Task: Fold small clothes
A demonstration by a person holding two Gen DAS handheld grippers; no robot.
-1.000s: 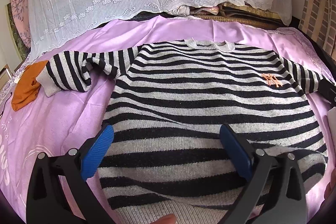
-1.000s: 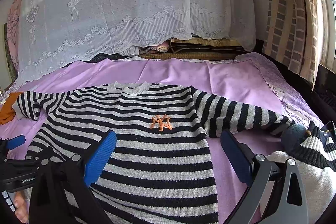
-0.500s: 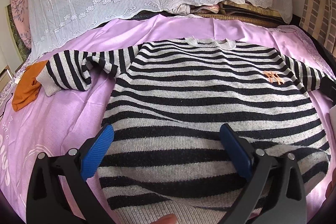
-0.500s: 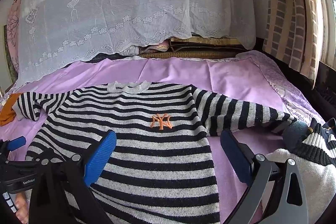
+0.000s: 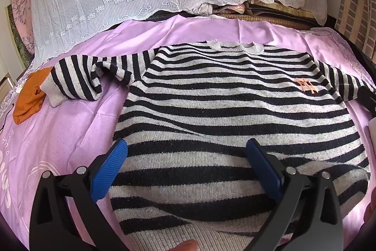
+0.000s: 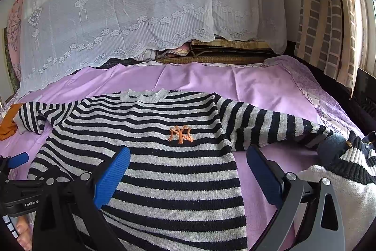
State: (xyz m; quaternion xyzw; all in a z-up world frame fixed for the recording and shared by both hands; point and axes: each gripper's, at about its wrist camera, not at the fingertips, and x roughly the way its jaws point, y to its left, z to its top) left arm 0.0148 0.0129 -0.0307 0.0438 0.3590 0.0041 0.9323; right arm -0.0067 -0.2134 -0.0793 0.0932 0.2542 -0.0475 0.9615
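A: Where is the striped sweater (image 5: 225, 114) lying?

B: Flat, front up, on the purple bedsheet (image 5: 65, 133), filling the middle of both frames, collar toward the top. The left wrist view looks down on its lower body, with the hem at the bottom edge of the frame.

A: And the grippers?

B: The left gripper (image 5: 186, 165) is spread wide, its blue fingers (image 5: 109, 171) over the lower stripes with nothing between them. The right gripper (image 6: 188, 171) is just as wide open, one finger over the sweater body, the other over bare sheet beside it. Whether either touches the cloth, I cannot tell.

A: What does one view give that the other lacks?

B: The right wrist view shows the orange logo (image 6: 181, 133) plainly at frame centre, and one sleeve stretched out toward the right edge, ending near a second striped garment (image 6: 347, 171) bunched at the lower right. That pile is not clear in the left wrist view. It also catches the left gripper's black body at the lower left.

A: And the left view?

B: It shows the other sleeve bent back on itself at the left, its cuff just beside an orange cloth (image 5: 30, 95) at the frame's left edge. The right view only clips that cloth.

A: Background?

B: A white lace cover (image 6: 141, 15) across the top of both frames.
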